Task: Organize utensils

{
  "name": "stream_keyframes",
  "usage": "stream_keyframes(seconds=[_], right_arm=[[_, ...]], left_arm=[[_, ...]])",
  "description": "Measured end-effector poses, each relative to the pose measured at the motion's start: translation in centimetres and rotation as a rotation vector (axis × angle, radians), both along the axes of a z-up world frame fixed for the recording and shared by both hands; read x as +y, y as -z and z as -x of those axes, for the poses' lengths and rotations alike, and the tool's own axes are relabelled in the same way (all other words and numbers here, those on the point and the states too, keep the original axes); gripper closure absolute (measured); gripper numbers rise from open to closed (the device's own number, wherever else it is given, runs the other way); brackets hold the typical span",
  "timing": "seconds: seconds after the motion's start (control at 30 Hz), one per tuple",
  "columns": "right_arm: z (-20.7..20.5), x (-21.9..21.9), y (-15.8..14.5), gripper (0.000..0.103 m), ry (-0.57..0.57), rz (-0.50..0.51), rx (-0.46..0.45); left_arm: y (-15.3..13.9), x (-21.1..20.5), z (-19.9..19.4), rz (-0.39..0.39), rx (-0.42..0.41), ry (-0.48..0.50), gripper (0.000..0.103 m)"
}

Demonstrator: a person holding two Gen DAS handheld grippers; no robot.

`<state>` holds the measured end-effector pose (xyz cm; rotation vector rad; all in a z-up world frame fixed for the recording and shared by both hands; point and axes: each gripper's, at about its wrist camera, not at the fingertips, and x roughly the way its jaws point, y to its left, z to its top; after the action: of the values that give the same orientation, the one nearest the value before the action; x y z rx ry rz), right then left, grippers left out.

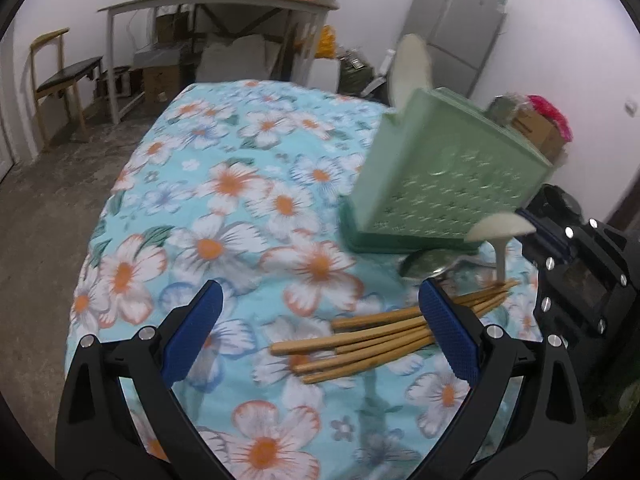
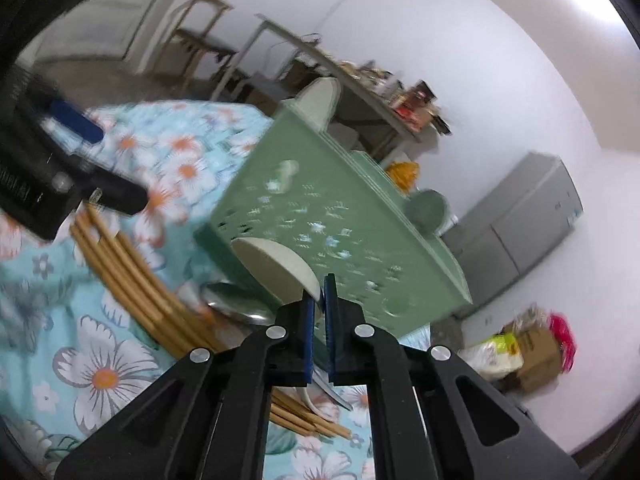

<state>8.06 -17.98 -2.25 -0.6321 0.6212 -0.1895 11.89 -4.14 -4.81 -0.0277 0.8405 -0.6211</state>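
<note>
1. Right gripper: jaws nearly shut, pads clamped on the thin handle of a cream spoon. Bowl end sits just past the tips, raised off the cloth, in front of the green holder. No earlier view given, so motion not stated.
2. Cream spoon, handling: looks like plastic or ceramic, can't tell which. Light, stiff, smooth so prob. slippery; if ceramic, chips on a drop. Grip is on the neck close to the bowl, so the long handle hangs below the pads and may swing. A hold nearer mid-handle would steady it.
3. Left gripper: jaws wide open, nothing between the pads; hovers over the floral cloth, right pad just beside the chopsticks.
4. Chopsticks: loose bundle of wooden sticks flat on the cloth, near edge. Light, stiff, round-ish, roll easily. Best taken across the mid-length, several at once, or they fan out.
5. Metal spoon: lies on the cloth betw. chopsticks and holder. Hard, slick; pinch the handle, not the bowl.
6. Green holder: perforated plastic utensil caddy, stands on far right of the cloth; looks tilted, prob. lens. One pale utensil already stands in it. Light, could tip if knocked.
</note>
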Motion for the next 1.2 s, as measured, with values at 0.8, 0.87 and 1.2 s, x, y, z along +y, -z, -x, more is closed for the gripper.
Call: stream_keyframes(seconds=[0.8,0.87,1.2], right_arm=[[4.0,-11.6,-3.2,0.099,0.286,-0.488,-0.152],[4.2,-11.8,-3.3,0.099,0.288,-0.495,-0.154],[4.0,-12.1,-3.5,0.099,0.294,-0.523,-0.159]], left_arm=[[3.7,-14.1,2.5,-0.345,-0.206,0.436,0.07],[3.7,-14.1,2.8,-0.354,-0.227,0.442,0.077],[4.0,-12.6,3.3,-0.402,-0.247,0.405,0.092]])
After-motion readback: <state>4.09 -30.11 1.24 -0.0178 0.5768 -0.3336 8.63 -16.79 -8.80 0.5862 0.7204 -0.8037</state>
